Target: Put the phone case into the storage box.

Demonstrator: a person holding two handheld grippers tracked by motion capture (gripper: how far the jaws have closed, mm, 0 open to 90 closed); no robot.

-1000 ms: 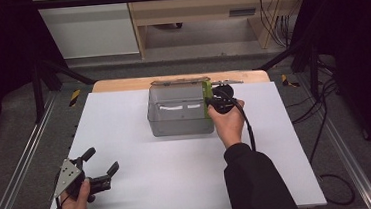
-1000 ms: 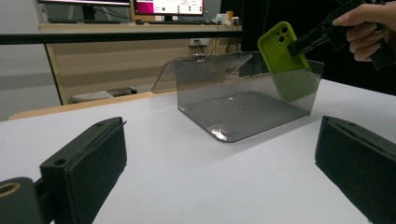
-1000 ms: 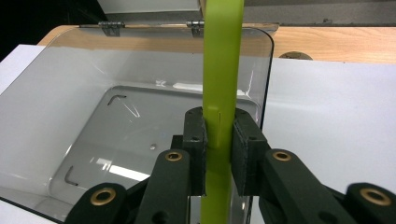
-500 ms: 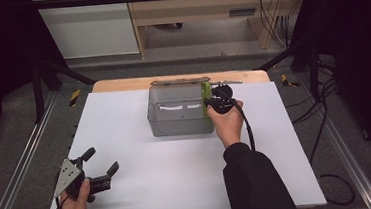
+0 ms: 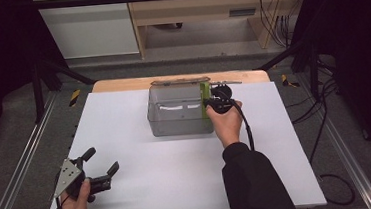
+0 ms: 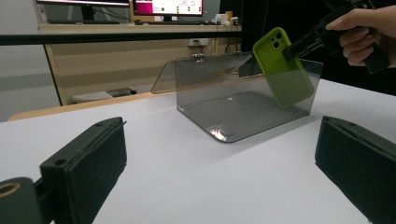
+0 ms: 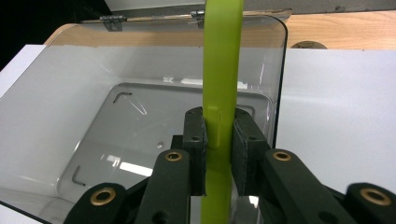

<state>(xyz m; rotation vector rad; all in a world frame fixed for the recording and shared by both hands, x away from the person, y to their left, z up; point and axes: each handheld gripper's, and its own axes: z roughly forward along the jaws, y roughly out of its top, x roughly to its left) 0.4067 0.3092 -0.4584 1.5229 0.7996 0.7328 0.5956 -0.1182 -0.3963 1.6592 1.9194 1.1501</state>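
A clear smoked plastic box [image 5: 179, 116] with a hinged lid laid open behind it stands at the table's far middle. My right gripper [image 5: 212, 102] is shut on a lime-green phone case [image 7: 221, 84], held edge-up and partly lowered inside the box along its right wall [image 7: 279, 79]. From the left gripper view the phone case [image 6: 280, 65] tilts into the box [image 6: 233, 112] with its lower half behind the wall. My left gripper [image 5: 98, 166] rests near the table's front left corner, jaws wide apart and holding nothing.
The white table top [image 5: 124, 119] spreads around the box. A wooden board [image 5: 121, 84] runs along the far edge. Metal rails [image 5: 22, 162] flank the table. Cables [image 5: 320, 124] hang at the right. Monitors [image 6: 163, 7] sit on a far desk.
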